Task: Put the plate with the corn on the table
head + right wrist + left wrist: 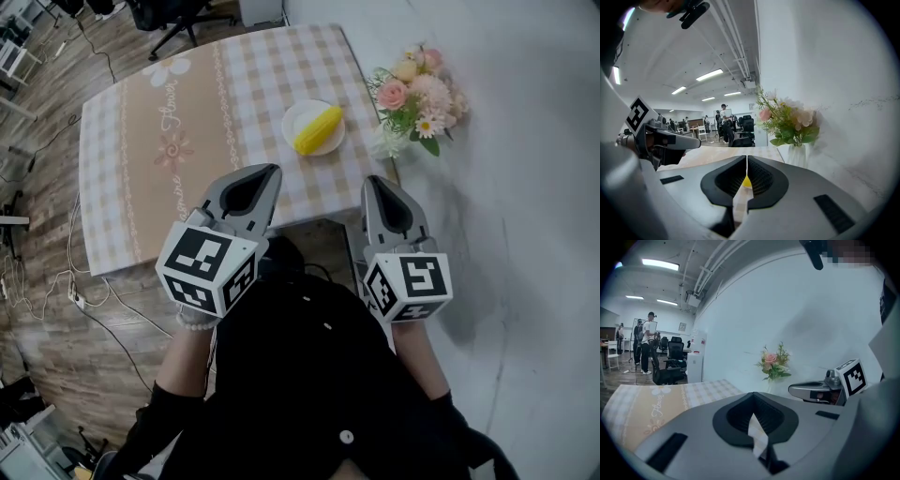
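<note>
While the plate [298, 120] with the corn [319, 129] sits on the checked table [159, 159], toward its edge nearest the wall, the head view shows both tools low in frame, apart from it. The left gripper [270, 171] is at seven o'clock of the plate, the right gripper [374, 181] at five o'clock. The flowers [417, 94] stand at two o'clock of the plate.

In the left gripper view, the left gripper [753, 395] has its jaws pressed together on nothing, with the flowers [773, 364] at one o'clock.

In the right gripper view, the right gripper [746, 157] is likewise closed and empty. A sliver of yellow corn [747, 182] shows through the slit behind its tips.
</note>
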Tool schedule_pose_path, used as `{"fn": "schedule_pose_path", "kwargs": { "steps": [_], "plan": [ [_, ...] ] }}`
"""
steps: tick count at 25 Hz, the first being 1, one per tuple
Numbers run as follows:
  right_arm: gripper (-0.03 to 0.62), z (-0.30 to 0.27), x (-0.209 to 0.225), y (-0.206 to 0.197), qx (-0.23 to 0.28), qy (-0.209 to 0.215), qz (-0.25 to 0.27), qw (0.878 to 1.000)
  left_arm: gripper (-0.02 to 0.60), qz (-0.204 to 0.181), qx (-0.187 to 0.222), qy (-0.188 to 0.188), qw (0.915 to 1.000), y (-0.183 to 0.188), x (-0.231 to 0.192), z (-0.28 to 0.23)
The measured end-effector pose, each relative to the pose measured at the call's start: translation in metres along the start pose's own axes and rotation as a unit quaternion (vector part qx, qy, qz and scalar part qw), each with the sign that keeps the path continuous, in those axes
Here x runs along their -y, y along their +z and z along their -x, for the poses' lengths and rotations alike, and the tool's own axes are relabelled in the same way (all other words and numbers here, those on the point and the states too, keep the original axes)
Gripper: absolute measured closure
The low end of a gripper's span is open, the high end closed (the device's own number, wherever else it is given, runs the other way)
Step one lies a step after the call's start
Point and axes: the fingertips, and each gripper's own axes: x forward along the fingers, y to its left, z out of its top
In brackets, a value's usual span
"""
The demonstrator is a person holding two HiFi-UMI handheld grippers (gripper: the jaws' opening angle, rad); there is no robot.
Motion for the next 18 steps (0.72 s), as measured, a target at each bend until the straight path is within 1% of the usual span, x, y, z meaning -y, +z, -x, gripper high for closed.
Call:
{"fn": "schedule_pose_path", "kwargs": {
  "steps": [5, 18],
  "plan": [
    [0.549, 0.006, -0.003, 0.001, 0.003, 0.005, -0.010, 1.000, 0.569, 0.003, 0.004, 0.003, 1.0000, -0.001, 0.000, 0.006],
    [0.549, 0.011, -0.016, 0.002, 0.003, 0.017, -0.003, 1.000, 0.568, -0.001, 0.014, 0.001, 0.9999, -0.001, 0.004, 0.015]
  ]
}}
